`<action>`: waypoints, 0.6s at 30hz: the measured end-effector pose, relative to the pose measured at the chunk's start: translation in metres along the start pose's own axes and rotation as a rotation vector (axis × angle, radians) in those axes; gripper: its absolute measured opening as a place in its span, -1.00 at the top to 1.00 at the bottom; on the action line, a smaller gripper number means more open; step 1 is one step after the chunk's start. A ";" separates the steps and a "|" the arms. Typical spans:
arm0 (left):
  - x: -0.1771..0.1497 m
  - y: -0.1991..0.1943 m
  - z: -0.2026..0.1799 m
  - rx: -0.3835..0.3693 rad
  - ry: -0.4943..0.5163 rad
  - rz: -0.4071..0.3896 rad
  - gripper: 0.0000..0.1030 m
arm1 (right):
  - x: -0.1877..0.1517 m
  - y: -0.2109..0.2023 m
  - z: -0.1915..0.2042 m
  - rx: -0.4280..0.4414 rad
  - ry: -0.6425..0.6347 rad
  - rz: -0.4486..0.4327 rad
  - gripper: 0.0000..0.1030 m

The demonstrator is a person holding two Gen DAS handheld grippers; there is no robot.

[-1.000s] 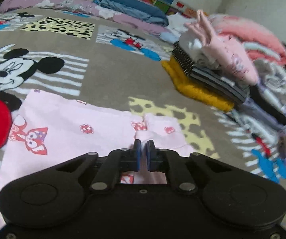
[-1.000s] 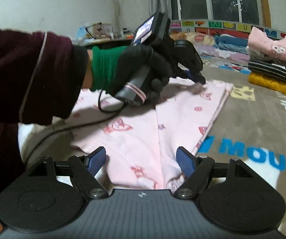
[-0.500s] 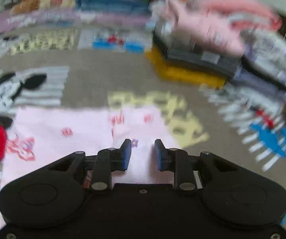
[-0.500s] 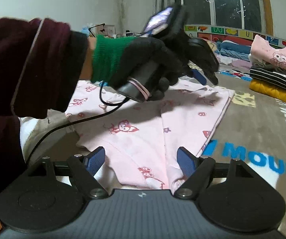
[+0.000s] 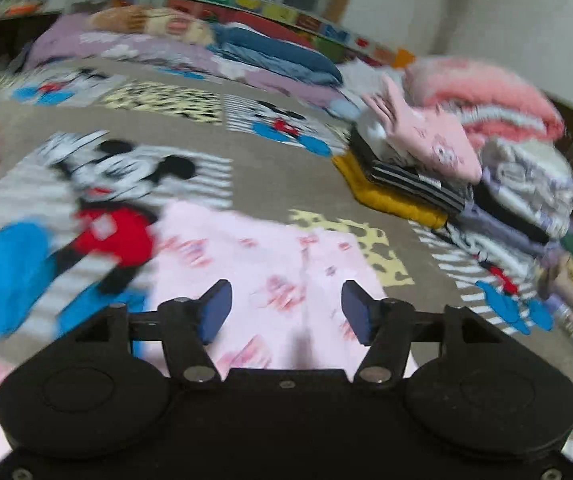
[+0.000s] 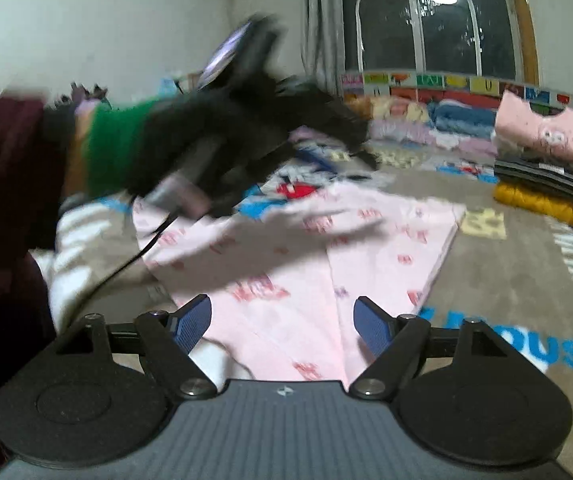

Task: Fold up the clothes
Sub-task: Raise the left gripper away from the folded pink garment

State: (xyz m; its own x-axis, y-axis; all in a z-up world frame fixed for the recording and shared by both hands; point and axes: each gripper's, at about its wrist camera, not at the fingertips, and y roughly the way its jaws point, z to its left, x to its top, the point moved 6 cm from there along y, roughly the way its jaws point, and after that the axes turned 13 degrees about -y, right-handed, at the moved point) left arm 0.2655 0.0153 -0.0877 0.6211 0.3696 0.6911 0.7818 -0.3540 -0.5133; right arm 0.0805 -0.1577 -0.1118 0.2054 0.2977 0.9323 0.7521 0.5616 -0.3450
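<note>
At the left of the right wrist view, a gloved hand [image 6: 190, 152] with a green cuff carries the left gripper [image 6: 342, 140] across the upper middle of the frame, blurred by speed. Its jaws have just been opening, and in the left wrist view the left gripper's pads stand well apart with nothing between them. Below them lies the pink garment [image 5: 270, 272], spread flat on the cartoon-print bedspread [image 5: 246, 160] in the lower centre of that frame. One side panel looks already folded over the middle (a lengthwise seam runs down it), so I judge the first fold done. What is left, as far as I can tell, is the fold across its length and a move to the pile.

At the bottom centre of the right wrist view, the right gripper [image 6: 282, 324] hovers over the near end of the garment, jaws wide and holding nothing.

At the right of both views sits the stack of folded clothes [image 6: 542, 176], well apart from the pink piece, with more heaped behind it.
</note>
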 end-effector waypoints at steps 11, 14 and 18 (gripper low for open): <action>-0.037 -0.129 0.127 0.040 -0.379 -0.153 -0.46 | 0.014 0.003 0.043 0.177 0.119 -0.020 -0.51; -0.047 -0.148 0.160 0.064 -0.482 -0.165 -0.46 | 0.014 0.011 0.062 0.247 0.139 0.008 -0.51; -0.048 -0.166 0.192 0.071 -0.583 -0.190 -0.46 | 0.017 0.018 0.094 0.318 0.098 0.040 -0.51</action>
State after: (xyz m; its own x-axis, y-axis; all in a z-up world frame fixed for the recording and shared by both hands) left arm 0.1165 0.2207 -0.1335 0.3825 0.8364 0.3926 0.8711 -0.1847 -0.4550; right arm 0.0394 -0.0699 -0.1121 0.3020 0.2573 0.9179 0.5121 0.7684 -0.3839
